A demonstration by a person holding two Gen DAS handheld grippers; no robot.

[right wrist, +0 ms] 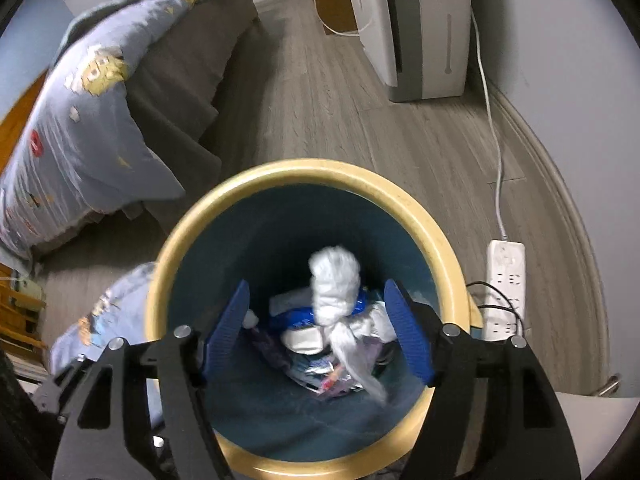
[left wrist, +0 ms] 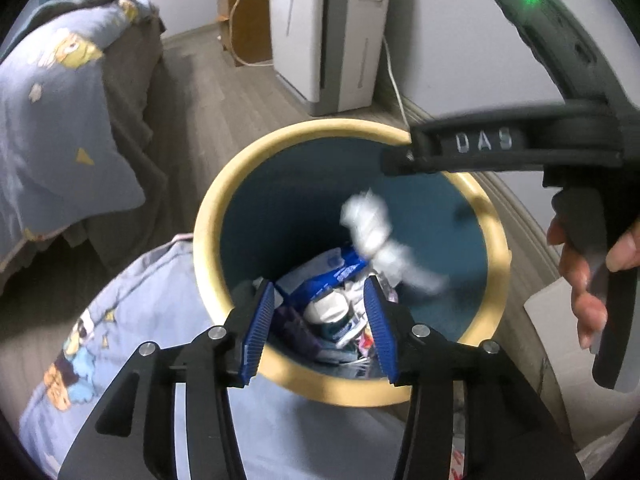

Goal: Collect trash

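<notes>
A round bin with a yellow rim (left wrist: 208, 216) and dark teal inside stands on the floor; it also shows in the right wrist view (right wrist: 168, 248). A crumpled white tissue (left wrist: 372, 228) is blurred in mid-air inside the bin, also seen in the right wrist view (right wrist: 334, 288). Wrappers and packets (left wrist: 328, 280) lie at the bottom. My left gripper (left wrist: 320, 328) is open and empty over the bin's near rim. My right gripper (right wrist: 318, 332) is open and empty above the bin mouth; its body (left wrist: 480, 148) reaches in from the right.
A bed with a blue cartoon quilt (left wrist: 60, 112) is at the left, and quilt also hangs by the bin (left wrist: 120, 320). A white appliance (left wrist: 332, 32) stands by the wall. A white power strip (right wrist: 505, 280) with cables lies right of the bin.
</notes>
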